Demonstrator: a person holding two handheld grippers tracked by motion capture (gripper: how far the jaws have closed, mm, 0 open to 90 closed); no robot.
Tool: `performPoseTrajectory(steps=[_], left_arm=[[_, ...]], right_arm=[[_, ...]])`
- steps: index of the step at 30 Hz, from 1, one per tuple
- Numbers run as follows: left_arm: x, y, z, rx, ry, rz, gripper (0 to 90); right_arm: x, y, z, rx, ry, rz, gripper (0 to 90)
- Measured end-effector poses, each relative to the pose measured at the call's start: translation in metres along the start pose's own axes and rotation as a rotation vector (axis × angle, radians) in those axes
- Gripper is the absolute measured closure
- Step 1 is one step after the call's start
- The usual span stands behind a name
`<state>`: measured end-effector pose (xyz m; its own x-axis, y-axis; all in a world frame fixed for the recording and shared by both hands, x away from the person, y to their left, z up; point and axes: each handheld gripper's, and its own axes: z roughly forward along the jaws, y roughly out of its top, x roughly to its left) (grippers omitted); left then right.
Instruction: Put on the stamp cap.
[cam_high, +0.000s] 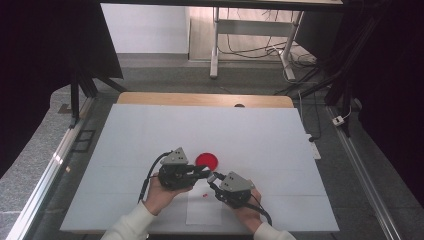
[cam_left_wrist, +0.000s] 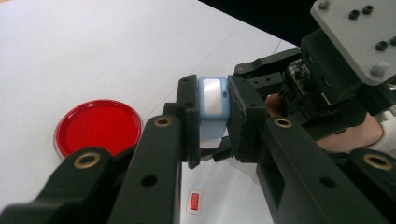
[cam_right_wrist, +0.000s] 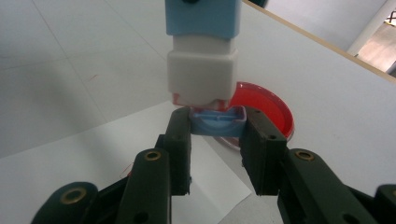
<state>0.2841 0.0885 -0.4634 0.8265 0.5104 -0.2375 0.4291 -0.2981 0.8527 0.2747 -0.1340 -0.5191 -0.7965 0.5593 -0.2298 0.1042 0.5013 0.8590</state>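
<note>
- Our left gripper (cam_left_wrist: 212, 123) is clamped on a light-blue stamp body (cam_left_wrist: 213, 100) – held above the table (cam_high: 150, 130), just right of the red dish (cam_left_wrist: 98, 127).
- Our right gripper (cam_right_wrist: 215, 140) pinches the stamp's blue cap (cam_right_wrist: 218, 122), which sits right under the white end w/ red pad.
- In the high view both grippers meet tip to tip near the dish; a small red stamp mark (cam_high: 205, 194) shows on the white paper sheet (cam_high: 202, 212) below.

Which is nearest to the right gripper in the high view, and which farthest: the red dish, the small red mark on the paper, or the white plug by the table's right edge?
1. Small red mark, just left of the right gripper.
2. Red dish, just beyond the gripper.
3. White plug, far right, off the table.
</note>
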Motion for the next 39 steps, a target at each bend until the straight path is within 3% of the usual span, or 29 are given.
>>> performPoseTrajectory(steps=[20,39], left_arm=[[0.0016,-0.001,0.0005,-0.002,0.016,-0.019,75.1],[0.002,-0.0027,0.0022,-0.024,0.021,-0.04,75.2]], right_arm=[[0.007,0.0017,-0.0008,-0.02,-0.019,-0.025,64.9],[0.0069,0.001,-0.0027,-0.041,-0.039,-0.011,64.9]])
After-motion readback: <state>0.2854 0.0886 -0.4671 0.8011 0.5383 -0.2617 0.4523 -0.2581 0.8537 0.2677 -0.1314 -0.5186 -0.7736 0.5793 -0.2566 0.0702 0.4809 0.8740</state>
